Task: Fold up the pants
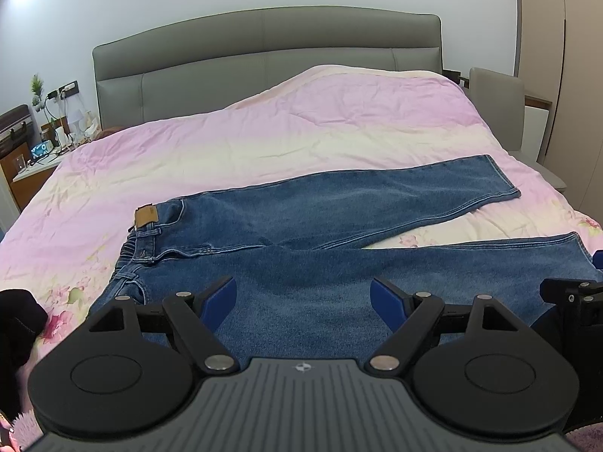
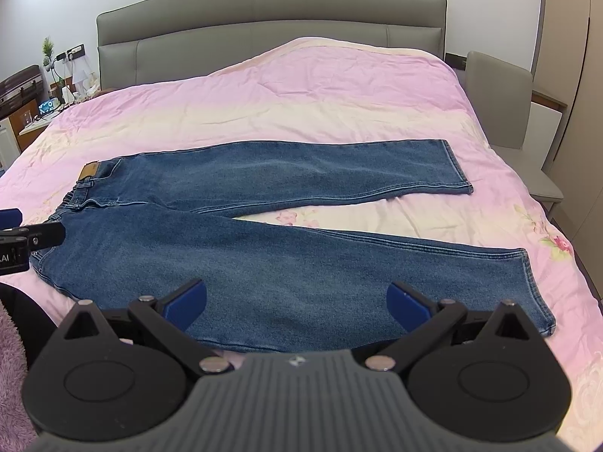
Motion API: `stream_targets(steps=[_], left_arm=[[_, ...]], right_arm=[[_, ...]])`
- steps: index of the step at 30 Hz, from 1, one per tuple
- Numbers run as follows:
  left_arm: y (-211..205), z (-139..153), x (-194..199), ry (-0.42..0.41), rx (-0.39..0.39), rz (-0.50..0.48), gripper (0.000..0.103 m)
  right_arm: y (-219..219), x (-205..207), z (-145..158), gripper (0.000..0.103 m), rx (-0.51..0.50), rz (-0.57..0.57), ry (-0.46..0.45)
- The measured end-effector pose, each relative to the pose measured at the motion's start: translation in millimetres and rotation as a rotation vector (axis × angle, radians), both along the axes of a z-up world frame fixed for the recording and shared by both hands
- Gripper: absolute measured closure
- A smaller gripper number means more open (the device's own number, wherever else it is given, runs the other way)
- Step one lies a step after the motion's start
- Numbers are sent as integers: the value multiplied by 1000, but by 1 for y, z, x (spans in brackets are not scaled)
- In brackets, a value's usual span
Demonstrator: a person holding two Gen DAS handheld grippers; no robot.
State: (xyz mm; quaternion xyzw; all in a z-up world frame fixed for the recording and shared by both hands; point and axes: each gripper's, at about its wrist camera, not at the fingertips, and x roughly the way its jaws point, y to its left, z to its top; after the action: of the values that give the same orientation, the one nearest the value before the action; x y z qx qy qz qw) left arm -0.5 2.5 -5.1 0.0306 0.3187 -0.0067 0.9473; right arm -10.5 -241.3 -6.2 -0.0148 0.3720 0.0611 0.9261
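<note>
Right wrist view: blue jeans (image 2: 286, 226) flat, legs splayed (unfolded), beneath both wide-open, empty grippers (image 2: 296, 303).

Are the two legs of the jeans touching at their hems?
Apart. In the right wrist view a wedge of pink bedspread shows between the far leg and the near leg at the hems.

The left claw (image 1: 303, 295) hangs over the near leg of the jeans (image 1: 301, 226), its blue fingers (image 1: 220, 299) spread wide with nothing between them. The jeans lie flat on the pink quilt (image 1: 301, 120), waistband and tan patch (image 1: 145, 217) at 9 o'clock, the two legs splayed toward 3 o'clock. At the frame's 3 o'clock edge, part of the right claw (image 1: 582, 292) shows; a grey headboard (image 1: 264, 49) stands at 12 o'clock.
</note>
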Motion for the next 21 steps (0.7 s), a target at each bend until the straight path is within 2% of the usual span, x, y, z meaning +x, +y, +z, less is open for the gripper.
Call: stream_targets(steps=[21], left_arm=[[3,-1,-1,5,1,4,9]], right_arm=[[2,0,3,5,-8,5,-2]])
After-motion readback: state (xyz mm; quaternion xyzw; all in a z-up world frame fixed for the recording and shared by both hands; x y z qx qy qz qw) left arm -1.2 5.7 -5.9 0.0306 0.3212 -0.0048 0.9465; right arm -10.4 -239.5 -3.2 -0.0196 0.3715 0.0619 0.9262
